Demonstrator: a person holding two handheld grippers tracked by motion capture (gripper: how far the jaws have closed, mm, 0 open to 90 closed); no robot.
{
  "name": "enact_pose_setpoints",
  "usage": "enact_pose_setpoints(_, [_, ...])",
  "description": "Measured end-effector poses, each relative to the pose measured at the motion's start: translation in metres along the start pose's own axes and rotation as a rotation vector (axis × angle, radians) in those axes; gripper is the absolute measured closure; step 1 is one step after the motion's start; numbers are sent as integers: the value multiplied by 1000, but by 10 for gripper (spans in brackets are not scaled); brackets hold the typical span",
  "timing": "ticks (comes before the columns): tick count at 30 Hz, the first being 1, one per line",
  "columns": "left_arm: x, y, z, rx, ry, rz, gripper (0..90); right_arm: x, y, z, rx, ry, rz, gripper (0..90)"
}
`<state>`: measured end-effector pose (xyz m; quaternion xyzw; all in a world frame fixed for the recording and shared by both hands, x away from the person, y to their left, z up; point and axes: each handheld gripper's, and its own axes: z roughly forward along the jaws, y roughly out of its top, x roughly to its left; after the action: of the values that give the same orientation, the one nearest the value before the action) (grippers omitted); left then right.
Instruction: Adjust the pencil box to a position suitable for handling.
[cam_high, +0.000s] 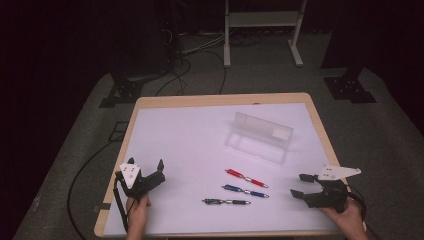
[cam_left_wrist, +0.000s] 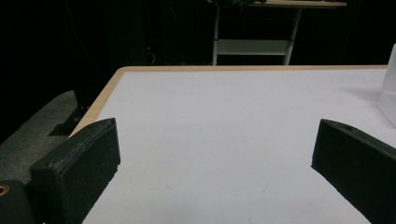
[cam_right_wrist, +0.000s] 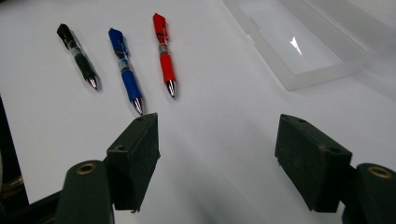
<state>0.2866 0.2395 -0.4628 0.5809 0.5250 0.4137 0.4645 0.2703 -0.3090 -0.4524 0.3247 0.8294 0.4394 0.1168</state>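
We take the clear case (cam_high: 260, 136) as our landmark; it sits open on the bench (cam_high: 190, 135), toward the far right. Left of the case we see bare white surface all the way to the bench's left edge, wide room for a pass. Near side of the case: three pens lie in a staggered row, well apart from it, red pen (cam_high: 246, 178) nearest the case, blue pen (cam_high: 245, 191) next, black pen (cam_high: 226, 202) farthest. Narrow bare lanes run between them. Right of the case, a thin strip of bench only. The left gripper (cam_high: 146, 167), jaws spread wide, faces open surface. The right gripper (cam_high: 300, 185), jaws spread, has bare bench between it and the pen tips.
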Motion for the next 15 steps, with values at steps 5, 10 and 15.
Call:
enact_pose_setpoints(5, [6, 0, 0, 1, -16, -57, 4, 1, 8, 5, 15, 21, -11, 302])
enact_pose_setpoints(10, [8, 0, -1, 7, -27, -65, 4, 5, 19, 8, 18, 30, -37, 311])
enact_pose_setpoints(15, [3, 0, 0, 11, -28, -24, 4, 9, 33, 14, 23, 28, -75, 318])
